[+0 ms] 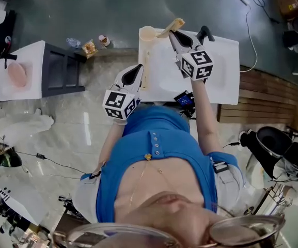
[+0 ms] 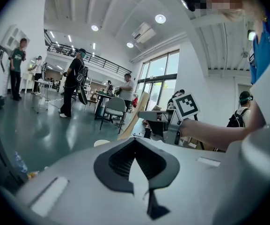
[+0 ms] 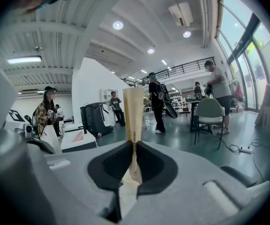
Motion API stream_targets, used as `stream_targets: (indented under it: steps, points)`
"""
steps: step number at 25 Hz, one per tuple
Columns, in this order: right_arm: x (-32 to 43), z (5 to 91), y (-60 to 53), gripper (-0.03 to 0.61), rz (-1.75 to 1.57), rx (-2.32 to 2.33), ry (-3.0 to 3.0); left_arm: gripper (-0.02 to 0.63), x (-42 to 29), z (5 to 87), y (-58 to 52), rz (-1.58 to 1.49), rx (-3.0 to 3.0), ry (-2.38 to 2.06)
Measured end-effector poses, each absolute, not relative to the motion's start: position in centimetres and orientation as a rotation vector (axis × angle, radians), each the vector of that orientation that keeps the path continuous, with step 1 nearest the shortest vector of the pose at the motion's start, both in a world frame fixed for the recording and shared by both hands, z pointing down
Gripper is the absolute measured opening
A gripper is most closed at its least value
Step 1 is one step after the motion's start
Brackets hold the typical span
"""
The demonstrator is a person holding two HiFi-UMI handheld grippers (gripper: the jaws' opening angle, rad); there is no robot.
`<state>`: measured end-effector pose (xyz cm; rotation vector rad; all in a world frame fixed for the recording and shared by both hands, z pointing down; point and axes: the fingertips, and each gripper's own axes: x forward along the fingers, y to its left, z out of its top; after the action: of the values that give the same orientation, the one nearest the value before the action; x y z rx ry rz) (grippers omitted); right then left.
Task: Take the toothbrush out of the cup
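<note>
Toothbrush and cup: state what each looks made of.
Toothbrush: likely bamboo or pale wood. It is a flat, matte tan strip with no shine, clamped in the right gripper.
Cup: probably plastic, possibly ceramic. It is plain cream and smooth-looking, too small here to settle.

In the upper centre of the head view, the toothbrush [image 1: 173, 26] is pale tan and the cup [image 1: 147, 33] is cream. Both are over a white table [image 1: 223, 71]. The left gripper [image 1: 137, 71] and right gripper [image 1: 173, 35] are grey with black pads. Their marker cubes [image 1: 198, 65] are patterned in black-and-white squares. The shirt [image 1: 159, 149] at centre is bright blue.
</note>
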<state>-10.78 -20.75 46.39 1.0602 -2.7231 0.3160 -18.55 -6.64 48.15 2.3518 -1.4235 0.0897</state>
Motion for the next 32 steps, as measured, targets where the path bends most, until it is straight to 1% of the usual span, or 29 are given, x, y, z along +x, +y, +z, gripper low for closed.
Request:
stream_targets:
  steps: [22, 32]
  points:
    - [2.6, 46.0, -17.9, 0.026, 0.500, 0.999, -2.728, 0.002, -6.2, 48.0, -10.0, 0.108, 2.416, -1.295]
    - [8.6, 47.3, -16.9, 0.026, 0.517, 1.030, -2.670, 0.002, -0.7, 47.9, -10.7, 0.142, 2.467, -1.210]
